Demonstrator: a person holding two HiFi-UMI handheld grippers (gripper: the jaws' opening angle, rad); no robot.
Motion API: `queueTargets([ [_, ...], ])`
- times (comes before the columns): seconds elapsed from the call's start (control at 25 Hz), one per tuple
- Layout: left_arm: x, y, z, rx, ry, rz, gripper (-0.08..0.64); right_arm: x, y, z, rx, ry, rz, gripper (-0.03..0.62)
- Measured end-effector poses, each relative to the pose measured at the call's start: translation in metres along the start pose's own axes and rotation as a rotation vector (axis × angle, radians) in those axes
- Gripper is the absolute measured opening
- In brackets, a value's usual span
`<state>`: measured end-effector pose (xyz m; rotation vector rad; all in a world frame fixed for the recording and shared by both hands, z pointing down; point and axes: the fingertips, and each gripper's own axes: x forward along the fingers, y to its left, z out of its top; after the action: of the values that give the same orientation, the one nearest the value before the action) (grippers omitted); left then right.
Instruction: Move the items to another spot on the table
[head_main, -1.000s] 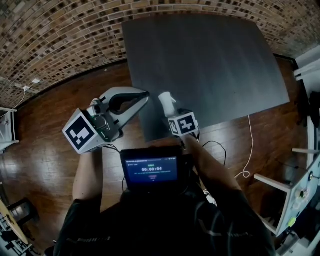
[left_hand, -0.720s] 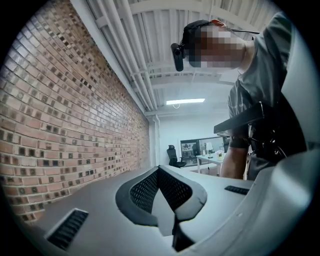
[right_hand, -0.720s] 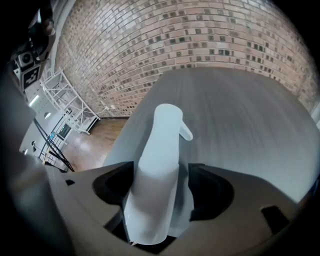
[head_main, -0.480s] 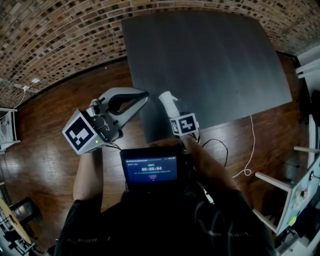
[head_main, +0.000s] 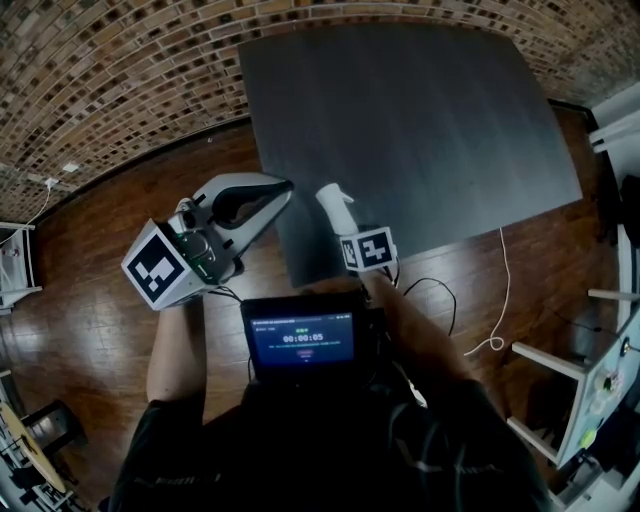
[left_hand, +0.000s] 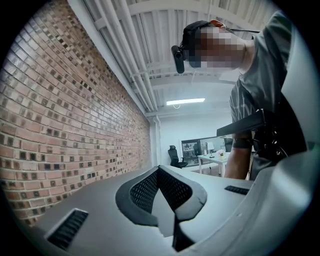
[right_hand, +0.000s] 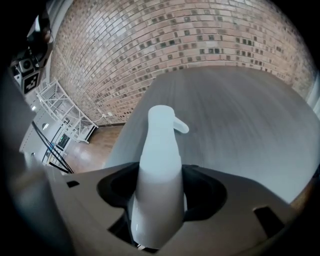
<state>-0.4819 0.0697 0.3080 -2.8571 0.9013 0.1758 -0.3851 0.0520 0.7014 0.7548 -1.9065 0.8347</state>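
A white spray bottle (head_main: 333, 205) stands upright at the near left corner of the dark grey table (head_main: 420, 120). My right gripper (head_main: 342, 228) is shut on it, its pads pressed against both sides of the bottle's body (right_hand: 160, 170), and the nozzle points right over the table top (right_hand: 240, 115). My left gripper (head_main: 287, 187) hovers over the wooden floor just left of the table, shut with nothing in it. In the left gripper view its fingertips (left_hand: 160, 169) meet and it points up at the ceiling and a person.
A tablet with a lit screen (head_main: 302, 340) hangs at the person's chest. A white cable (head_main: 495, 300) trails on the wooden floor to the right of the table. White furniture (head_main: 600, 390) stands at the far right. A brick wall (head_main: 120, 70) runs behind the table.
My left gripper has drifted slightly to the left. The right gripper and the bottle have stayed at the table's corner.
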Motion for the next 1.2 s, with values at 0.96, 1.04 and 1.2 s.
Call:
queueTargets([
  [0.96, 0.03, -0.044, 0.054, 0.009, -0.098, -0.171, -0.006, -0.2, -0.023, 0.056, 0.077, -0.51, -0.055, 0.275],
  [1.04, 0.043, -0.042, 0.067, 0.008, -0.134, -0.199, -0.006, -0.218, -0.028, 0.061, 0.099, -0.534, -0.08, 0.275],
  [1.2, 0.068, -0.056, 0.063, -0.01, -0.137, -0.257, -0.006, -0.248, -0.047, 0.042, 0.142, -0.583, -0.116, 0.275],
])
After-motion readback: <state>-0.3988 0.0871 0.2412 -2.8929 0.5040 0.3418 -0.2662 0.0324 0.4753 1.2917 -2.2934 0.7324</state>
